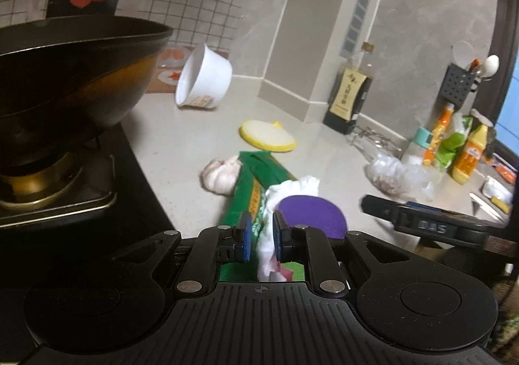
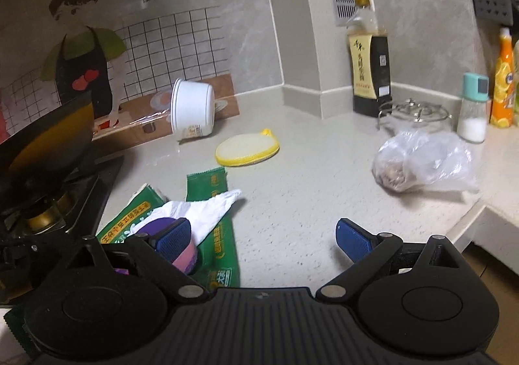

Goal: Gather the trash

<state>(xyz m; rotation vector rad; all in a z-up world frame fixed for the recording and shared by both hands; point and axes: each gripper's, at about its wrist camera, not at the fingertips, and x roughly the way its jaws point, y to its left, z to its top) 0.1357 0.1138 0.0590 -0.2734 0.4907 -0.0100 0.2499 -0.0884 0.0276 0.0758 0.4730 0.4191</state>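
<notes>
Both wrist views low, close, facing the backsplash — sharing countertop, white cup.

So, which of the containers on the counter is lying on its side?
The white bowl beside the wok: it is tipped over, its mouth facing sideways. The dark sauce bottle and salt shaker stand upright.

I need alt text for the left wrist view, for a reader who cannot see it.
The left claw is shut on a crumpled white tissue over a green wrapper on a pale kitchen counter. Behind lie a garlic bulb, a yellow sponge and a tipped white bowl; a black wok sits left.
</notes>
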